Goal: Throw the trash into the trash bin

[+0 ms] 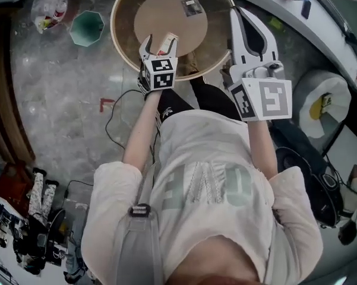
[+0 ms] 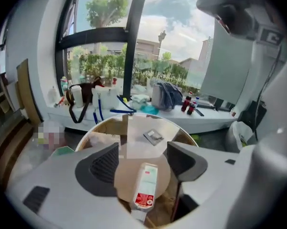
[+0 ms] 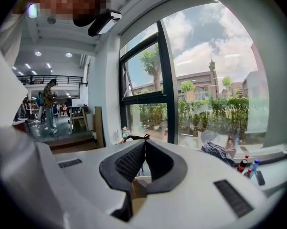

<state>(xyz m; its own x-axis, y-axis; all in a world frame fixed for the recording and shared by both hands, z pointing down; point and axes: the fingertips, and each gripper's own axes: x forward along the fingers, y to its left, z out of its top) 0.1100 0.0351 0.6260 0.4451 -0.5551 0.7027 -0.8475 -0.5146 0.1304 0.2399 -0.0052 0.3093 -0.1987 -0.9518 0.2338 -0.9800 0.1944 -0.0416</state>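
Observation:
A white carton with a red label [image 2: 145,185] lies between the wide-open jaws of my left gripper [image 2: 143,159], and neither pad touches it. In the head view the left gripper [image 1: 161,38] is over the near part of the round glass-topped table [image 1: 122,46], with the carton [image 1: 166,43] between its fingers. My right gripper [image 1: 236,10] reaches over the table's right rim. Its jaws meet at the tips with nothing between them [image 3: 144,144]. A green hexagonal bin [image 1: 87,27] stands on the floor left of the table.
A small flat packet [image 1: 192,6] lies on the table. A clear bag with rubbish [image 1: 49,8] sits beside the green bin. A white-lined bin [image 1: 321,103] stands to the right. A curved counter with bottles [image 2: 188,104] runs under the window. Cables trail on the floor [image 1: 116,129].

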